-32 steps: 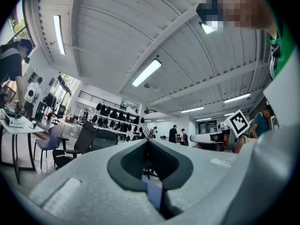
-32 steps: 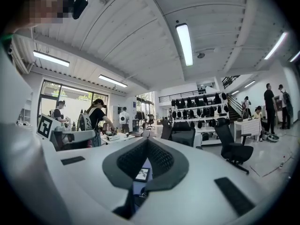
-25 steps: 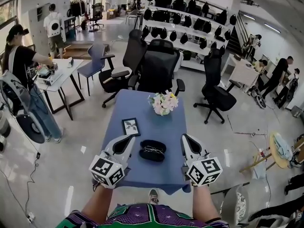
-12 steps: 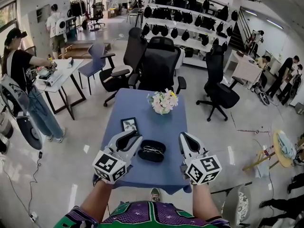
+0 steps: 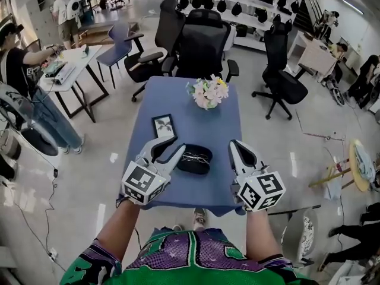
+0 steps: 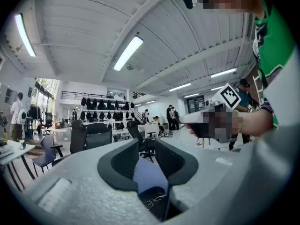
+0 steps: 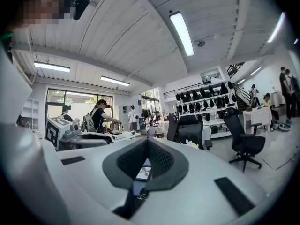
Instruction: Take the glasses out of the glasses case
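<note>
An open black glasses case [image 5: 195, 160] lies on the blue table [image 5: 196, 126] near its front edge, and thin-framed glasses [image 5: 191, 157] rest inside it. My left gripper [image 5: 168, 148] is just left of the case with its jaws apart and nothing between them. In the left gripper view, the glasses [image 6: 152, 201] and case [image 6: 146, 195] show low between the jaws of the left gripper [image 6: 146, 146]. My right gripper [image 5: 237, 149] hovers right of the case, apart from it, with its jaws together. In the right gripper view, the jaws of the right gripper [image 7: 147, 142] meet at their tips.
A small framed picture [image 5: 164, 126] lies on the table behind the left gripper. A flower bouquet [image 5: 208, 92] stands at the far end. Black office chairs [image 5: 202, 46] crowd behind the table. A person [image 5: 18, 70] works at a white side table [image 5: 68, 70] to the left.
The left gripper has moved forward and right, up to the case's left side. The right gripper has stayed about where it was. The head view has tilted further down.
</note>
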Motion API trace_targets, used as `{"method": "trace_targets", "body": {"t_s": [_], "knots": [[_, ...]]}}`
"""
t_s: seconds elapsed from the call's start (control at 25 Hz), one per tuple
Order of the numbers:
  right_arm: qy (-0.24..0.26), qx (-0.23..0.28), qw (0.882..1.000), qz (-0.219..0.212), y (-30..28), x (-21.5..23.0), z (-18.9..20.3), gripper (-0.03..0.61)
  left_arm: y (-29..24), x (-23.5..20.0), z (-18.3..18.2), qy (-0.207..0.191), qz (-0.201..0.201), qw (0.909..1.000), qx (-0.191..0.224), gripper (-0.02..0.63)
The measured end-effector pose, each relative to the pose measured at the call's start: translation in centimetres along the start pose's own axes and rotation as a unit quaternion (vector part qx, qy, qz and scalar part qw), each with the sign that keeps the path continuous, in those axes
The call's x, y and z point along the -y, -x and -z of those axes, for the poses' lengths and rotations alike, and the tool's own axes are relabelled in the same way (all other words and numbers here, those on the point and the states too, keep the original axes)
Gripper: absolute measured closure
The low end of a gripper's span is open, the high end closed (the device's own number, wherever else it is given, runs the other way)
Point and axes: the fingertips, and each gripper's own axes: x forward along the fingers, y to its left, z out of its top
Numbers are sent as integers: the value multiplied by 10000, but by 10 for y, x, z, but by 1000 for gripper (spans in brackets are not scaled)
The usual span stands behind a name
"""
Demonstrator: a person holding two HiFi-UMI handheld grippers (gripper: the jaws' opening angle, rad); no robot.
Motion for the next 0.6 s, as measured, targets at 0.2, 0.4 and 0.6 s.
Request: {"method": "trace_targets", "body": {"t_s": [0.2,0.4,0.6], "knots": [[-93,-167,9998,-12,-13,8,14,577,-19,3,32,-314,213,9983,-450,507],[-156,-306,9994,-40,-25,17,26,577,-38,8,73,-516,375,9939,-898,507],[-207,-407,9990,-27,-30,25,34,577,-50,6,111,-784,489,9874,-1285,508]]}}
